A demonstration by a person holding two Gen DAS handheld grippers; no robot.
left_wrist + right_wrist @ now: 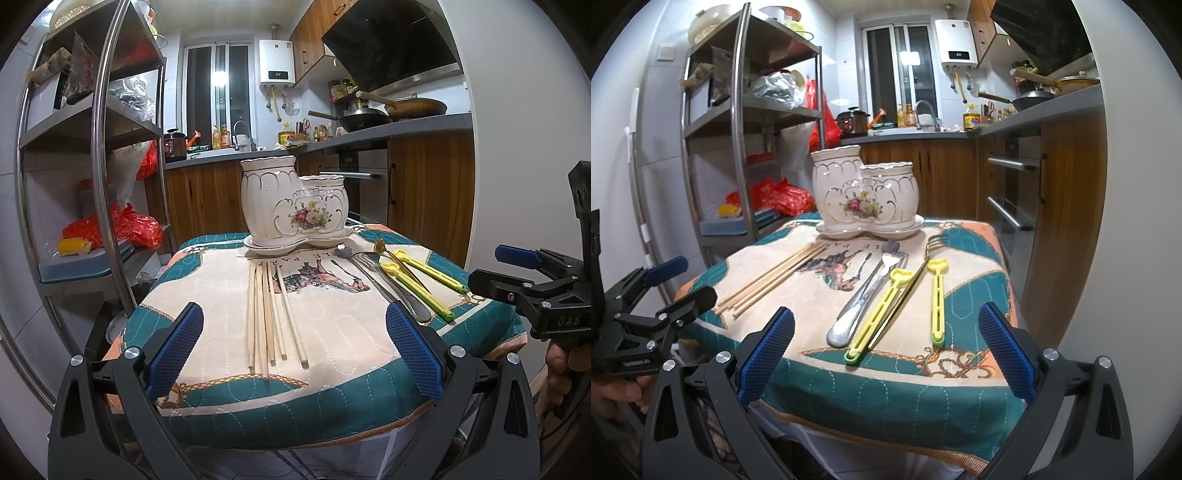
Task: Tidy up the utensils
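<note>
- I am holding my left gripper point(294, 354) low at the near edge of the desk point(332, 391), its blue-padded fingers point(175, 354) spread wide and gripping nothing.
- I am holding my right gripper point(886, 356) the same way at the near edge, its fingers point(1006, 354) also spread wide and empty.
- From the left wrist view, my right gripper is showing at 3 o'clock, with my hand point(559, 365) wrapped around its handle.
- A quilted cloth point(229, 295) with a teal border and a horse print is covering the desk.
- A white ceramic utensil holder point(295, 206) with a floral motif is standing upright on its matching tray point(258, 247) at 12 o'clock, at the far edge of the cloth.
- Five wooden chopsticks point(269, 314) are lying side by side, running from just in front of the tray toward my left gripper.
- A steel fork point(866, 291) is lying toward 1 o'clock of the chopsticks, with a second steel utensil partly under it that I cannot identify.
- Two yellow plastic clips point(877, 310) are lying beside the fork, with a thin gold fork point(916, 275) resting between them and touching the nearer clip.
</note>
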